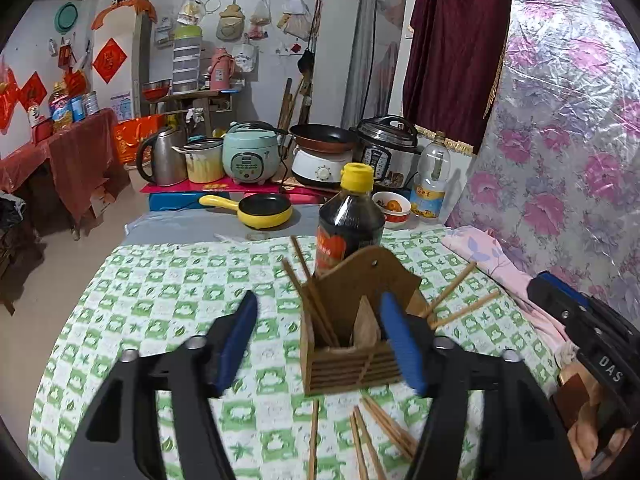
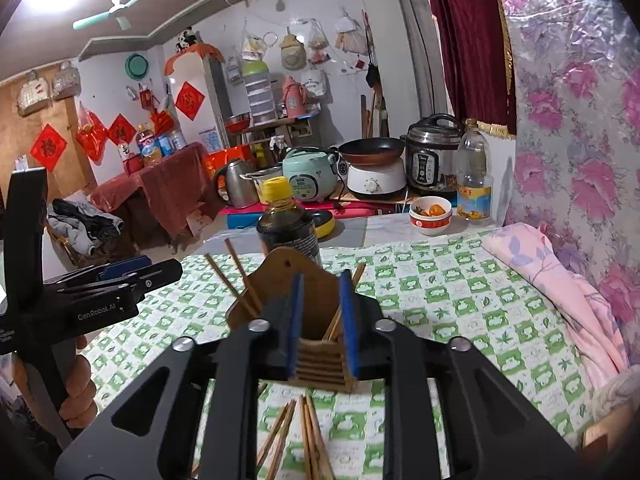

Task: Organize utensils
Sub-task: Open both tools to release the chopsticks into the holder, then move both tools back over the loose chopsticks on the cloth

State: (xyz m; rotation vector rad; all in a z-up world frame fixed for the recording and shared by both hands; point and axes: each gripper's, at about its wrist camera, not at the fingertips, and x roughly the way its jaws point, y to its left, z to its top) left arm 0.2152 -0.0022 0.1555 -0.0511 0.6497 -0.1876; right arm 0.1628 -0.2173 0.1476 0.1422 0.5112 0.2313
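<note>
Bright ceiling glare, fisheye-warped edges, slight blur

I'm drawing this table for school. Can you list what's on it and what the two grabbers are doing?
cloth: green and white checked tablecloth
holder: wooden chopstick holder, upright, some chopsticks already inside
loose chopsticks: wooden chopsticks lying on the cloth in front of the holder
behind holder: dark sauce bottle with yellow cap
left hand-held gripper: open, nothing held
right hand-held gripper: slightly open, nothing held
</note>
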